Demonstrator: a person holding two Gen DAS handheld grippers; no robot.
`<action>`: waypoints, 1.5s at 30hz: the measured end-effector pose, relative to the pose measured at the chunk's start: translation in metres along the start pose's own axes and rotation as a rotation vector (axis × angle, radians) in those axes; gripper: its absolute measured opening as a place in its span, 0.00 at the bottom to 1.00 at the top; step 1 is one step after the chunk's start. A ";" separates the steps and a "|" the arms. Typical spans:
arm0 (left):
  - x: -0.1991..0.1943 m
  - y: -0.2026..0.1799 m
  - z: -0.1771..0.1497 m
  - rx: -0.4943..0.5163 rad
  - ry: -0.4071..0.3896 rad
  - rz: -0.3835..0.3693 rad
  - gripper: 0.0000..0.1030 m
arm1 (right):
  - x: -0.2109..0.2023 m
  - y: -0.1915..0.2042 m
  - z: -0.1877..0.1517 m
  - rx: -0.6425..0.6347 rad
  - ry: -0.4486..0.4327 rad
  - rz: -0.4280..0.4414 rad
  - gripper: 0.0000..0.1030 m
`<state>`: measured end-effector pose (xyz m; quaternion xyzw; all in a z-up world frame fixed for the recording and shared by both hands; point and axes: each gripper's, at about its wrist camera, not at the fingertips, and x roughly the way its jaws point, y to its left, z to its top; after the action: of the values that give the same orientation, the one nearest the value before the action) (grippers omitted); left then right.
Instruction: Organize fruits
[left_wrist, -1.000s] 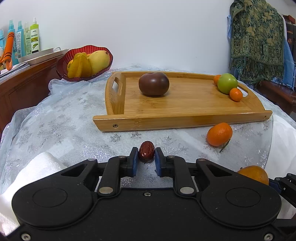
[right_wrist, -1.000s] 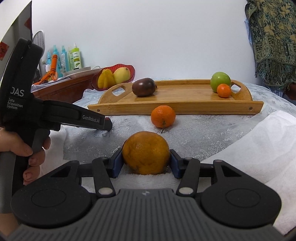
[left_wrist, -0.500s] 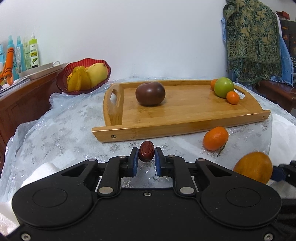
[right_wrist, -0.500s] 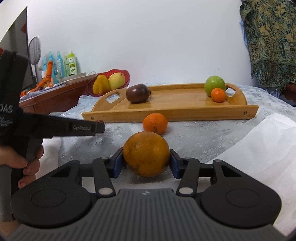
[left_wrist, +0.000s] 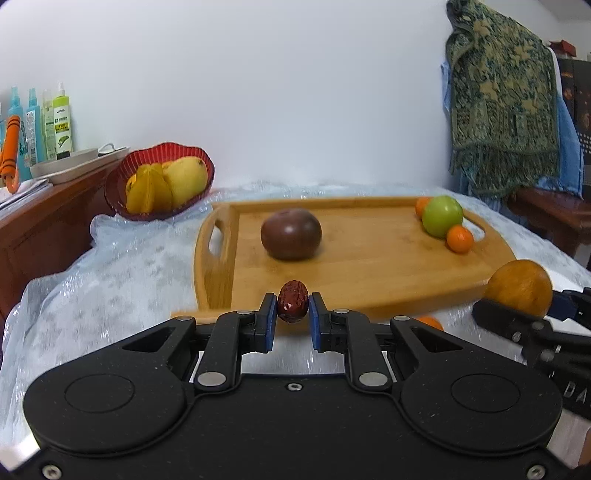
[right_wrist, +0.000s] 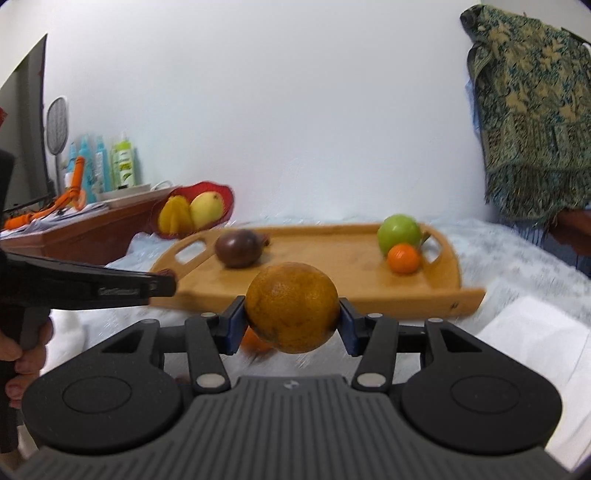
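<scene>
My left gripper (left_wrist: 292, 308) is shut on a small red date (left_wrist: 293, 306), held in the air just before the near rim of the wooden tray (left_wrist: 369, 273). My right gripper (right_wrist: 291, 308) is shut on a large orange (right_wrist: 291, 306), also lifted and close to the tray (right_wrist: 332, 288); this orange (left_wrist: 519, 288) shows at the right of the left wrist view. On the tray lie a dark purple fruit (left_wrist: 291, 233), a green apple (left_wrist: 442, 216) and a small tangerine (left_wrist: 459, 239). Another tangerine (left_wrist: 428, 322) lies on the cloth, mostly hidden behind my fingers.
A red bowl (left_wrist: 159, 181) with yellow fruit stands at the back left beside a wooden sideboard (left_wrist: 44, 221) holding spray bottles. A patterned cloth (left_wrist: 502, 110) hangs at the back right. White towels (right_wrist: 532, 339) lie on the table's right. A hand (right_wrist: 22, 354) holds the left gripper's handle.
Both grippers have risen and come closer to the tray, each keeping its fruit. The loose tangerine on the cloth has slipped almost out of sight behind the fingers.
</scene>
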<state>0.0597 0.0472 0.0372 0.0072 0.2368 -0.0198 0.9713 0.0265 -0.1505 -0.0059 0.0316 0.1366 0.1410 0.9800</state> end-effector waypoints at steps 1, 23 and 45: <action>0.002 0.000 0.003 -0.004 -0.002 0.000 0.17 | 0.003 -0.004 0.003 0.002 -0.006 -0.009 0.53; 0.081 -0.005 0.049 -0.043 0.028 -0.008 0.17 | 0.077 -0.064 0.031 0.012 0.065 -0.195 0.53; 0.099 -0.005 0.028 -0.046 0.103 0.004 0.17 | 0.097 -0.070 0.022 0.078 0.127 -0.217 0.53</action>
<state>0.1603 0.0385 0.0164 -0.0135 0.2869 -0.0123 0.9578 0.1405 -0.1907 -0.0167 0.0458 0.2064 0.0304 0.9769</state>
